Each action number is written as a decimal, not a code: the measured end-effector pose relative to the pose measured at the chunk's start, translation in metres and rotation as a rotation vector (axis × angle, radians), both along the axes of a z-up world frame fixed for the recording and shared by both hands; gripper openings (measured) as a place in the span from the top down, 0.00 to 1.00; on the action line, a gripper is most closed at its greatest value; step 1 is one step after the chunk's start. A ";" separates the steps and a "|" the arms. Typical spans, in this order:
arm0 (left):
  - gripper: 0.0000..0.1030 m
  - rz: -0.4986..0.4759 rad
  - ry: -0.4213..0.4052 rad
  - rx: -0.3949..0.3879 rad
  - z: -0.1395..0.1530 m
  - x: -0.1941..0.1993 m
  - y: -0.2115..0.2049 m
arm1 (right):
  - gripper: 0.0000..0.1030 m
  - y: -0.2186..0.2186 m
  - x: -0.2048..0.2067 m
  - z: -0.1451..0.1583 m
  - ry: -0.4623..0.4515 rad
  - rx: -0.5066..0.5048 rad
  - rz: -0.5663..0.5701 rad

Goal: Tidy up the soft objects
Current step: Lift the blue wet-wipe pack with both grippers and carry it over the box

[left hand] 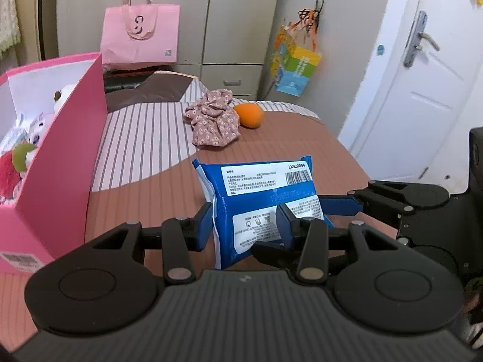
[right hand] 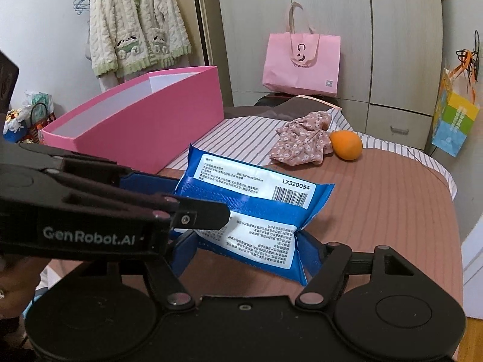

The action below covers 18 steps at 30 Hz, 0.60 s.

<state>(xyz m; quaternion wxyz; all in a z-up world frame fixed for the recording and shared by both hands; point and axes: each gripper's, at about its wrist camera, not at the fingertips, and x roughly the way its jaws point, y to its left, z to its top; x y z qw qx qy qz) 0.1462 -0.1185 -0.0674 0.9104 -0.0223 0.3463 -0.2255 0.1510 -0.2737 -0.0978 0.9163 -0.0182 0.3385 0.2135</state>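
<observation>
A blue wipes pack point(left hand: 259, 187) point(right hand: 256, 205) is held above the brown bedcover. My left gripper point(left hand: 245, 214) is shut on its near end, blue pads pressed into both sides. In the right wrist view the left gripper's fingers point(right hand: 208, 211) reach in from the left onto the pack. My right gripper point(right hand: 246, 242) spans the pack's near end, with a pad touching each side and the wrapper creased between them. A floral cloth point(left hand: 214, 120) point(right hand: 302, 141) lies further back beside an orange ball-like object point(left hand: 249, 115) point(right hand: 346, 144).
An open pink box point(left hand: 60, 166) point(right hand: 151, 126) stands on the bed at the left, with plush toys point(left hand: 36, 129) inside. A pink tote bag point(left hand: 140, 36) point(right hand: 302, 63) leans on the wardrobe behind. A white door point(left hand: 422, 90) is to the right.
</observation>
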 end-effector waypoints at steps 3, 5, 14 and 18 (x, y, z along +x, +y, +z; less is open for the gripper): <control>0.59 -0.021 0.022 -0.018 0.000 -0.005 0.012 | 0.26 0.005 -0.010 0.005 -0.001 -0.004 0.007; 0.59 -0.032 0.024 -0.001 0.000 -0.010 0.015 | 0.30 0.011 -0.016 0.006 0.011 -0.029 0.014; 0.59 -0.044 0.057 0.012 0.019 -0.033 0.039 | 0.31 0.035 -0.034 0.030 0.033 -0.081 0.050; 0.59 -0.033 0.064 0.004 0.030 -0.047 0.055 | 0.28 0.049 -0.048 0.043 0.022 -0.103 0.091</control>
